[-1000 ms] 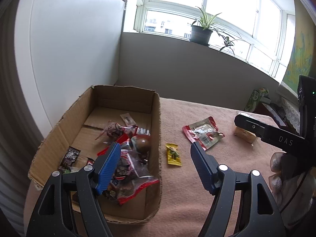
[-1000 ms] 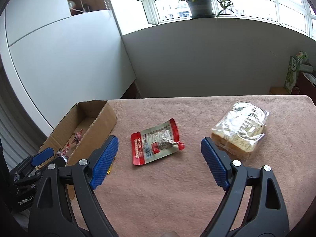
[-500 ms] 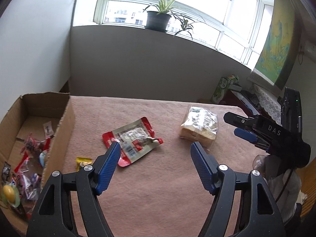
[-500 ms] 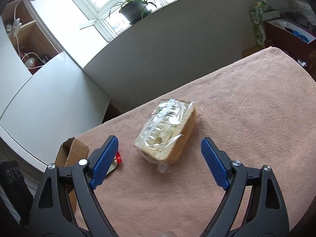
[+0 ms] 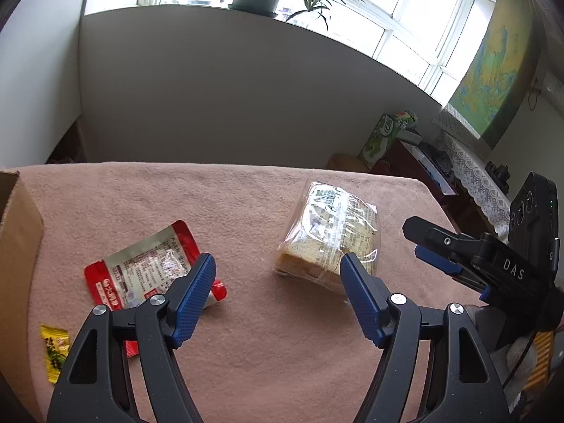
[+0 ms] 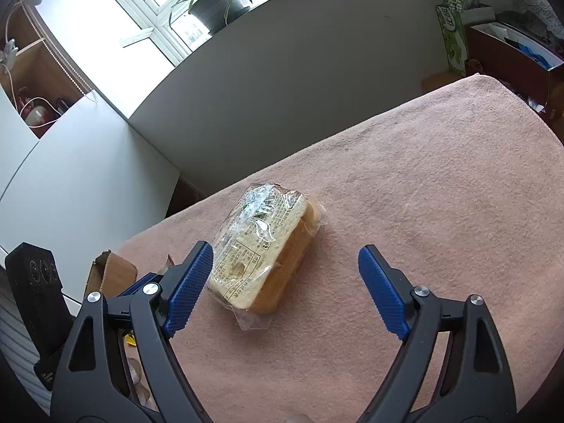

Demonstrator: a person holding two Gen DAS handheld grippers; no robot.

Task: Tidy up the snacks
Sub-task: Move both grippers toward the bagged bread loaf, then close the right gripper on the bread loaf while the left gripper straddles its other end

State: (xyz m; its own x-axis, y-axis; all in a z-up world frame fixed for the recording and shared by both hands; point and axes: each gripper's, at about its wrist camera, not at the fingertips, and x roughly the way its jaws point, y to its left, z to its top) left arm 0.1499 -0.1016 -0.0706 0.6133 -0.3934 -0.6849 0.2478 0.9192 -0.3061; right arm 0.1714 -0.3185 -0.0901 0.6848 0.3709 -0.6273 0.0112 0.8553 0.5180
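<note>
Your right gripper [image 6: 285, 275] hung wide over the wrapped bread [image 6: 264, 246] — left gripper [image 5: 278, 289] also gaped, holding nothing.

Daylight pours in from the overexposed window [image 5: 352, 10] at twelve o'clock in both wrist views, leaving soft, faint shadows on the surface [image 5: 264, 335], sharp focus throughout, and strong fisheye bending with dark corners.
</note>
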